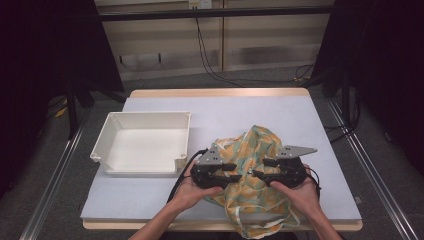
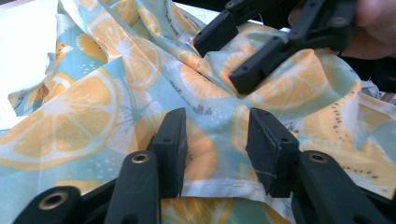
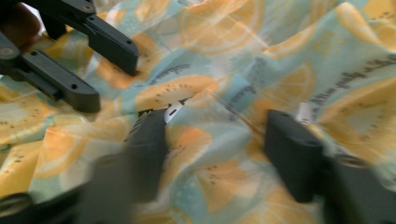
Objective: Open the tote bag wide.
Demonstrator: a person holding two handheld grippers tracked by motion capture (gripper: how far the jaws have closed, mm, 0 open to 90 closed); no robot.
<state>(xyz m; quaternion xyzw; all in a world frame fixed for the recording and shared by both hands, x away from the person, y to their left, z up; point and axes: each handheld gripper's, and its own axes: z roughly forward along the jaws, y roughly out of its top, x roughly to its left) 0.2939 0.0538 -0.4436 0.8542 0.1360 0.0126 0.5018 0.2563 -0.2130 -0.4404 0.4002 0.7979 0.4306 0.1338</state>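
A crumpled cloth (image 1: pixel 255 145) printed with orange slices on pale blue lies at the table's near right, and part of it hangs over the front edge. My left gripper (image 1: pixel 235 172) and right gripper (image 1: pixel 259 170) face each other over its middle, tips almost meeting. In the left gripper view my left gripper (image 2: pixel 217 140) stands open, its jaws astride a hemmed edge of the cloth (image 2: pixel 93 116), with the right gripper (image 2: pixel 224 63) just beyond. In the right gripper view my right gripper (image 3: pixel 217 135) is open over a fold of the cloth (image 3: pixel 261 51), the left gripper (image 3: pixel 107 79) at the upper left.
A white, empty rectangular tray (image 1: pixel 107 132) sits at the left of the pale table (image 1: pixel 225 110). Black cables trail from both grippers. Dark curtains and metal rails flank the table, and cables run across the floor behind it.
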